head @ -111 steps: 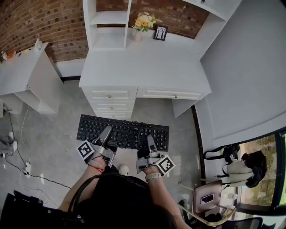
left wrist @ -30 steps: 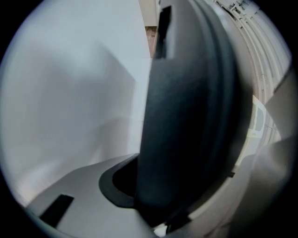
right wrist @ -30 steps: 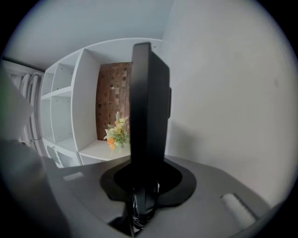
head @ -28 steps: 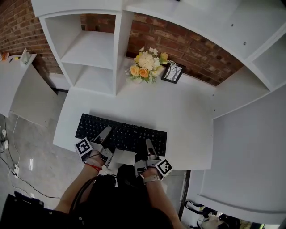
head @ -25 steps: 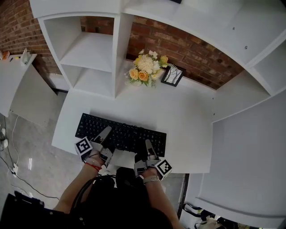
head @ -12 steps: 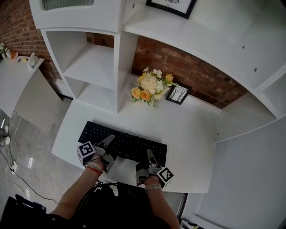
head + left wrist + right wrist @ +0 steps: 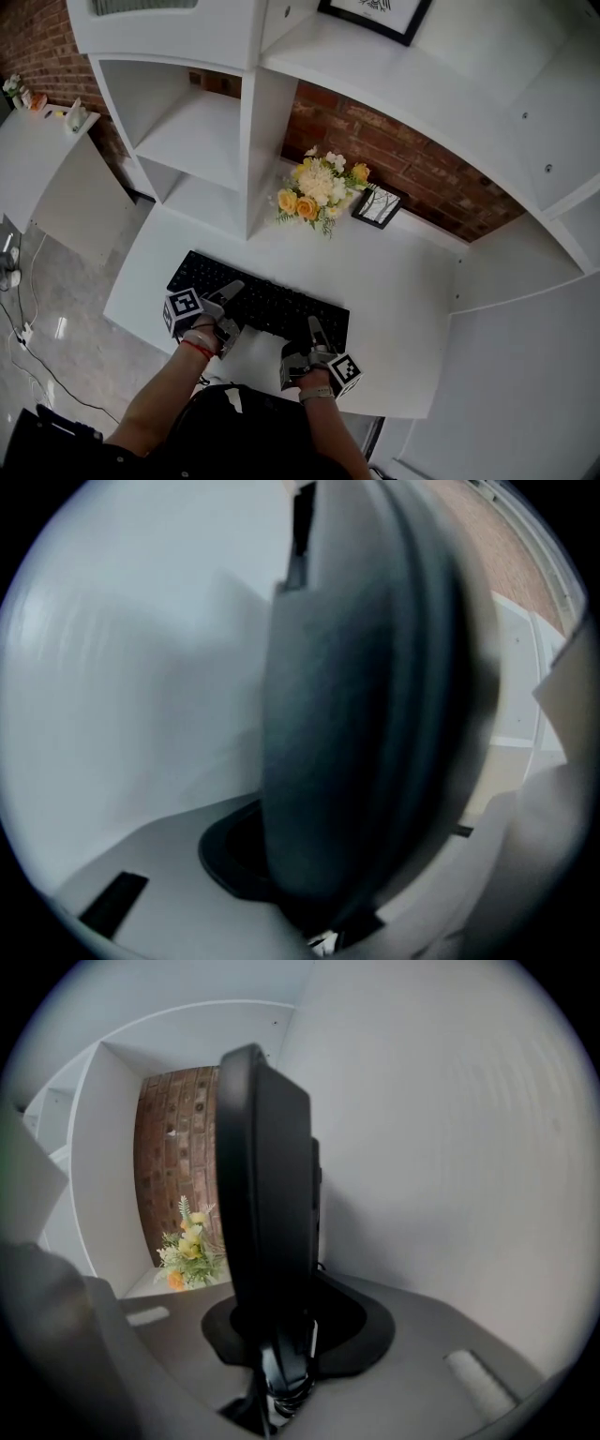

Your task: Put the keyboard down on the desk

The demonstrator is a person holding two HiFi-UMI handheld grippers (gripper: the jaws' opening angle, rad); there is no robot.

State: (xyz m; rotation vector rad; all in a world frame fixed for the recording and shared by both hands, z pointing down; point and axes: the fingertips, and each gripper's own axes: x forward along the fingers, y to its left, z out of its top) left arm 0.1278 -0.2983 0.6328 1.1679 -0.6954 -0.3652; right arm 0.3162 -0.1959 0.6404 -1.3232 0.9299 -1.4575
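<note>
Black keyboard (image 7: 258,300), lying lengthwise over the near part of the white desk (image 7: 403,272), in front of the flowers (image 7: 317,192) and picture frame (image 7: 379,206); whether its underside already touches the desktop cannot be told. Left gripper (image 7: 231,291) and right gripper (image 7: 311,326) each pinch its near long edge, jaws closed on the rim. Step in hand, as judged: the final lowering; the next move calls for settling it flat and level, then spreading both jaws without dragging it.

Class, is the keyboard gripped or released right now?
Gripped: the left gripper and right gripper each clamp the keyboard by its near edge over the desk. Whether it touches the desk: cannot tell.
</note>
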